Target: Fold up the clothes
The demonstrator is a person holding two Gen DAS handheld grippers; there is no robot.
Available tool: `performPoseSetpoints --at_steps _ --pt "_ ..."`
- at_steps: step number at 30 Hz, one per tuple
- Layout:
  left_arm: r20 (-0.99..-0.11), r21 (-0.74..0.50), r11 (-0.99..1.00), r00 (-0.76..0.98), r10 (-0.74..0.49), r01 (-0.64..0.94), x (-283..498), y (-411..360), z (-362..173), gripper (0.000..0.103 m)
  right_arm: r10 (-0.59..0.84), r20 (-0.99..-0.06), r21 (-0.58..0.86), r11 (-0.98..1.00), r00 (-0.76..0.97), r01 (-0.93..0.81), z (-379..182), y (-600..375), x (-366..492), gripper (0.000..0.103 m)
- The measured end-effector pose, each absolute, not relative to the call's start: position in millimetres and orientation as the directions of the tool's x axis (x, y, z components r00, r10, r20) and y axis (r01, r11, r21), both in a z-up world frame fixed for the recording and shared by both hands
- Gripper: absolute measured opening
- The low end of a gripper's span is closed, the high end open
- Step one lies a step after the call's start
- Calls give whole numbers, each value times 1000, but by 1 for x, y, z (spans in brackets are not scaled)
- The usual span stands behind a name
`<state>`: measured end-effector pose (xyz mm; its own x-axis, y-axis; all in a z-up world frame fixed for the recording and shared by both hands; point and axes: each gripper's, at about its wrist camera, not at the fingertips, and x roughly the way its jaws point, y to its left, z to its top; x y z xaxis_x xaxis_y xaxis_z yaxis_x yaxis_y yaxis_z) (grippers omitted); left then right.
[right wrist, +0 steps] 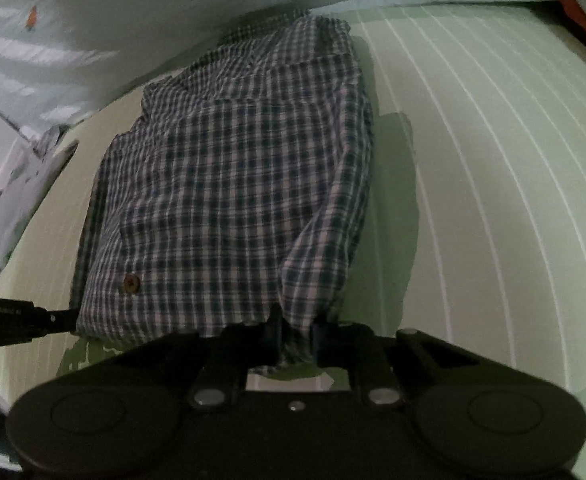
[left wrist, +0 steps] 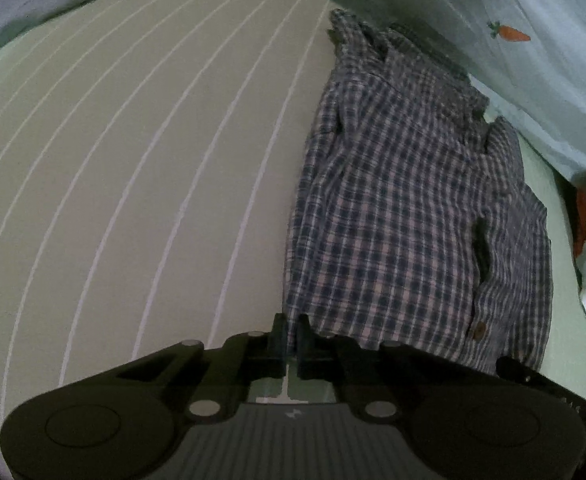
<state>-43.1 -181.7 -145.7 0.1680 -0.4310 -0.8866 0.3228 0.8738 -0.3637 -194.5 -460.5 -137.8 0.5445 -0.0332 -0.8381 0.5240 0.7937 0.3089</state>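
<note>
Grippers, left point(left wrist: 290, 330) and right point(right wrist: 297, 330), each clamp your blue-and-white checked cotton shirt's point(right wrist: 233, 184) near hem corners, ready to fold it.

Left of your left gripper point(left wrist: 291, 334) the striped sheet point(left wrist: 133, 160) lies bare. Ahead and right the plaid shirt point(left wrist: 405, 208) fills the way, the carrot-print bedding point(left wrist: 533, 60) walling it beyond. Right of your right gripper point(right wrist: 297, 332), sheet runs bare.
</note>
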Motion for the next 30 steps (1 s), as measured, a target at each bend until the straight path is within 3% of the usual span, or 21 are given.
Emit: performPoseSetpoints --at_steps 6,19,30 --pt "-884 -413 882 135 -448 226 -70 -142 -143 3 18 -848 365 746 530 558 -134 -437 -243 13" --pt "-850 -463 864 178 -496 198 -61 -136 -93 2 46 -818 462 646 573 607 -107 -440 -262 10" --pt "-736 -528 806 329 -591 267 8 -192 -24 2 -5 -663 611 574 748 545 -41 -492 -217 8"
